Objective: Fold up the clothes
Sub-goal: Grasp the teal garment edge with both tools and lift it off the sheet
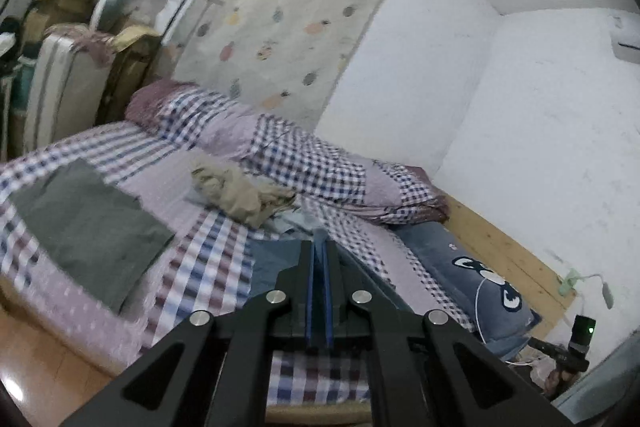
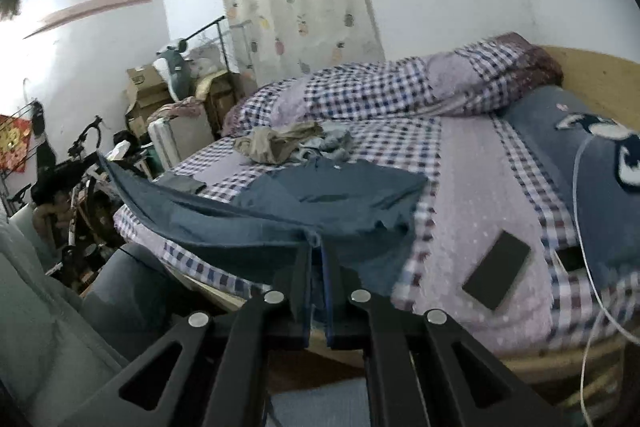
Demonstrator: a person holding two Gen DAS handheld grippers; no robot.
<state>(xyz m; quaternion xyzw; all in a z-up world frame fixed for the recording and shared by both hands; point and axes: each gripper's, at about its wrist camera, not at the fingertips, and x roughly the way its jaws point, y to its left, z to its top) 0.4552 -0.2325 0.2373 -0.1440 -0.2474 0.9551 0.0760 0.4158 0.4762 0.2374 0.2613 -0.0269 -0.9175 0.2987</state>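
A blue garment (image 2: 320,199) lies half on the checked bed, its near edge lifted off the mattress. My right gripper (image 2: 319,247) is shut on that near edge. My left gripper (image 1: 319,243) is shut on another edge of the same blue garment (image 1: 272,259), which stretches taut to the left in the right wrist view. A folded grey-green garment (image 1: 88,223) lies flat on the bed to the left. A crumpled beige garment (image 1: 240,187) and a light blue one (image 2: 334,141) sit in a heap farther back.
A rolled checked quilt (image 1: 288,147) runs along the wall. A blue pillow (image 2: 600,163) and a black phone (image 2: 498,269) with a white cable lie on the bed at right. Boxes (image 2: 144,91) and a bicycle (image 2: 80,155) crowd the far left.
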